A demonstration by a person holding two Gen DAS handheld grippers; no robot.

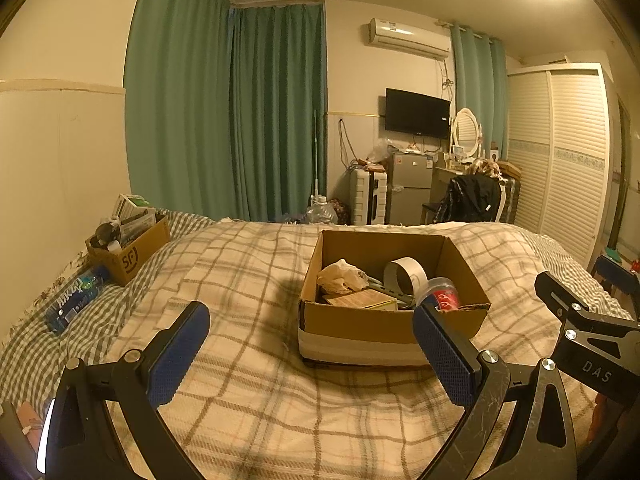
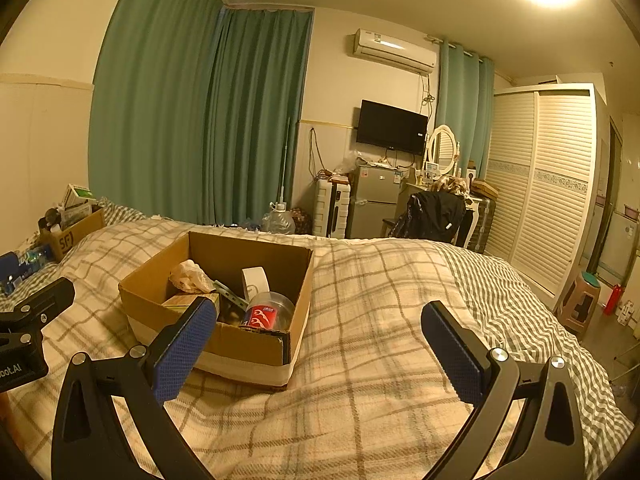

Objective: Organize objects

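Two claws, both spread wide with nothing between the blue pads: the left claw (image 1: 310,330) hovers low over the plaid cream-and-brown blanket on the bed (image 1: 248,360), the right claw (image 2: 320,328) likewise, side by side and facing the foot of the bed. One open brown cardboard box with a pale taped band round its base (image 1: 384,322) sits on the blanket just ahead of both claws; its long axis runs roughly across the bed, its open mouth upward. Contents, loosely heaped: one crumpled beige plastic bag (image 1: 340,276), soft, nearly weightless, best pinched at any raised fold; one white roll of tape (image 1: 406,276), standing on edge and leaning, its hole facing roughly toward the cameras, light and stiff, to be taken across the rim wall; one clear round plastic tub with a red label (image 2: 266,314) in the near right corner, lying tilted, mouth direction unclear, likely smooth and slippery, so grip across its width; one flat tan carton (image 1: 360,300), lying flat, rigid but light; one greenish slotted strip (image 2: 230,294), partly buried, long axis slanting toward the far left corner. One smaller brown cardboard box marked SF (image 1: 128,252), stuffed with cartons, stands well apart by the wall, a blue labelled bottle (image 1: 76,298) lying beside it.
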